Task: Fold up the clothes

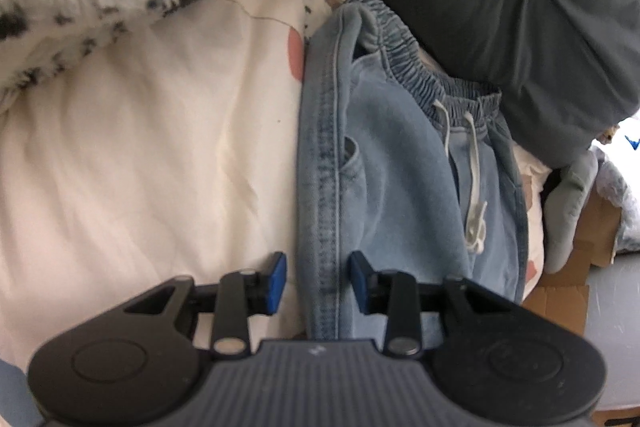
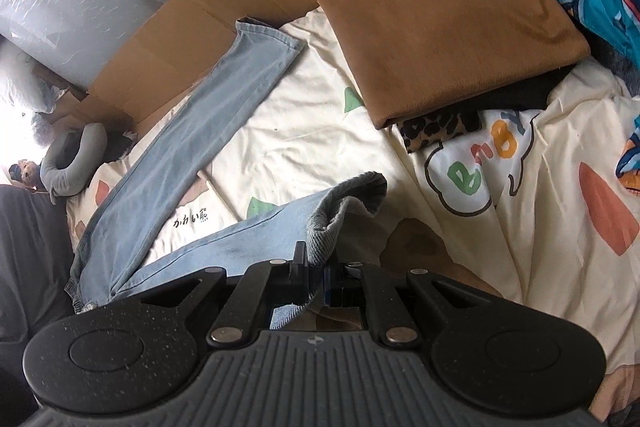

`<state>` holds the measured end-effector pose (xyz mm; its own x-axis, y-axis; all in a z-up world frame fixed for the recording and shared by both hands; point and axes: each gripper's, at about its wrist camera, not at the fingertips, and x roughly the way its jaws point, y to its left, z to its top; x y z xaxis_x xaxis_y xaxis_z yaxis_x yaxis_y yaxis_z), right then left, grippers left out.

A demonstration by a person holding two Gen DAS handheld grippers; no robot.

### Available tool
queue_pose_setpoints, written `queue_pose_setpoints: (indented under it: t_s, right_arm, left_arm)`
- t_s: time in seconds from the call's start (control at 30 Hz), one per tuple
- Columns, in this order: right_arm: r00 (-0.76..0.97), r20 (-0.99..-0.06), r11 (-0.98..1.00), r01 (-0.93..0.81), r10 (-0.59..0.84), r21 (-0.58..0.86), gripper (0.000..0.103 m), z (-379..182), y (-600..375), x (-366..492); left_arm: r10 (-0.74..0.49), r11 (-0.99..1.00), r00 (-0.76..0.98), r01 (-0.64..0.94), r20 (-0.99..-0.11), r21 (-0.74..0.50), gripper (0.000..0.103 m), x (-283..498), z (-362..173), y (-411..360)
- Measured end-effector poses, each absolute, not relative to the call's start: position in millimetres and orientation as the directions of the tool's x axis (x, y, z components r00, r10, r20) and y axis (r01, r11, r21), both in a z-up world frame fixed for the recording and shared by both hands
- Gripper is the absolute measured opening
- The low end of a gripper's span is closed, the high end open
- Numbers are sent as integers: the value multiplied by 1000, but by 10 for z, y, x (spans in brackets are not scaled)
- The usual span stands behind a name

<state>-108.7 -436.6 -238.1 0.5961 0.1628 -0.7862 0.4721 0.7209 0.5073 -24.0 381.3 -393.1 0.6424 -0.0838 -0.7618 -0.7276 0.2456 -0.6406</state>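
On cream sheet (image 2: 304, 131) printed "Baby": right hand-held gripper (image 2: 316, 279) pinching jeans (image 2: 192, 131) hem; left hand-held gripper (image 1: 318, 277) spread astride seam.

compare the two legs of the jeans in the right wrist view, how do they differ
The far leg lies flat and straight on the cream sheet, untouched; the near leg is pinched at its hem end by the shut right gripper. The far leg's hem lies closed and flat near the cardboard; the near leg's cuff gapes open, showing its grey inside. Both are the same light blue denim and meet at the waist.
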Motion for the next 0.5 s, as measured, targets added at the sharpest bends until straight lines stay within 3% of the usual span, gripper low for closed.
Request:
queue_pose_setpoints:
  t_s: [0.1,0.13,0.17,0.5]
  right_arm:
    - [594,-789,724,472,160,503,5,-2358,-4353,-1093]
    - [592,-790,724,474,159,501,5,-2357,-4352,-1095]
    - [590,-792,725,475,158,499,5,-2356,-4351,-1098]
    - [528,-838,739,509,137,441,5,-2401,-4293,-1199]
  left_arm:
    - [-98,252,641,-724,-761,-642,35,-191,-3973,3822]
    - [-100,262,637,-724,-764,-638,28,-159,-3982,3824]
    - [-106,276,630,-725,-770,-631,14,-124,-3990,3829]
    - [-64,487,514,-732,-855,-477,12,1,-3659,3795]
